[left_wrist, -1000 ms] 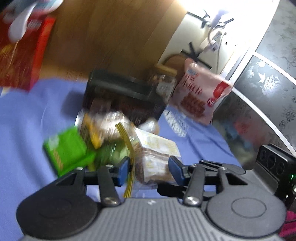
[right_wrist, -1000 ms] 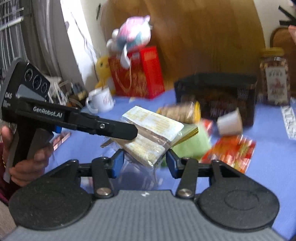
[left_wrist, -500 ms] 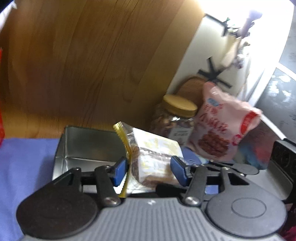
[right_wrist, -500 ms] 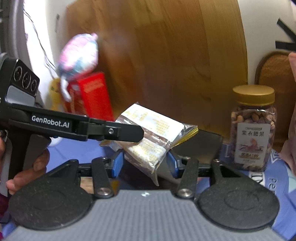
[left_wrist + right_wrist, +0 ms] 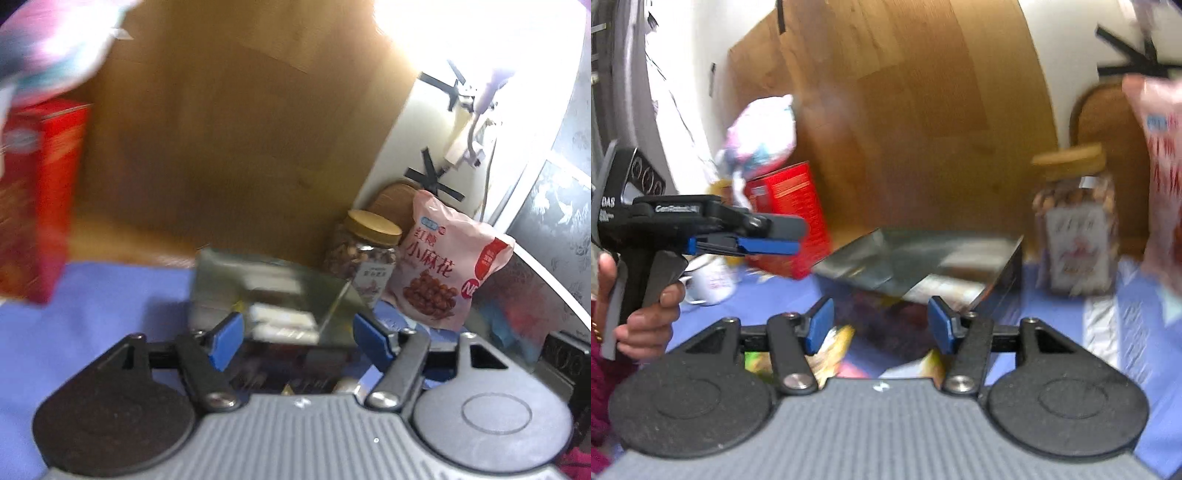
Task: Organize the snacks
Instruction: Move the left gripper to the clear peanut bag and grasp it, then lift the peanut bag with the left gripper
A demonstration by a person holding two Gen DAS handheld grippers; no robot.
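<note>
A dark metal box (image 5: 266, 288) stands on the blue cloth, just beyond both grippers, and also shows in the right wrist view (image 5: 923, 266). A pale wrapped snack packet (image 5: 282, 321) lies inside it, blurred. My left gripper (image 5: 295, 338) is open and empty at the box's near edge; it also shows from the side in the right wrist view (image 5: 775, 236). My right gripper (image 5: 879, 325) is open and empty above loose snack packs (image 5: 834, 350) in front of the box.
A nut jar with a gold lid (image 5: 365, 258) and a pink snack bag (image 5: 443, 266) stand right of the box. A red carton (image 5: 33, 206) with a plush toy (image 5: 761, 140) and a white mug (image 5: 713, 280) stand at the left. A wooden panel rises behind.
Both grippers held the clear cake packet together, carried it up over the box, then opened. The packet now lies in the box and both grippers are empty.
</note>
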